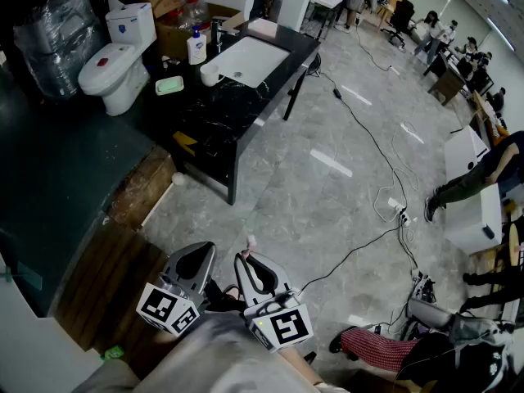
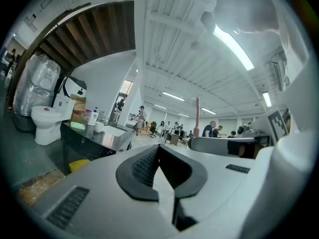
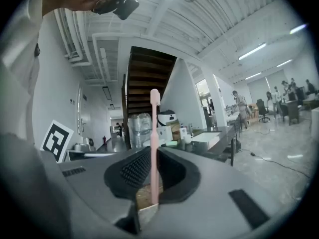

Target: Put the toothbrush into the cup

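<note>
left gripper (image 1: pixel 199 256): rocking a light grey shell, black ribbed pads (image 2: pixel 144 166)
right gripper (image 1: pixel 250 264): looking identical
marker cubes (image 1: pixel 168 308): showing black-and-white square codes
sleeve (image 1: pixel 214 352): person's wearing grey

No readable text, blue label (image 1: pixel 120 29) on toilet tank (image 1: pixel 137 21) perhaps printed, too small

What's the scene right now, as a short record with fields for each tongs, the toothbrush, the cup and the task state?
left tongs: shut, nothing between them
right tongs: shut on the toothbrush
toothbrush: pink, upright, sticking up past the jaws
cup: white, on the black counter beside the sink
position: both tongs held low, well away from the counter
task state: toothbrush not yet in the cup
</note>
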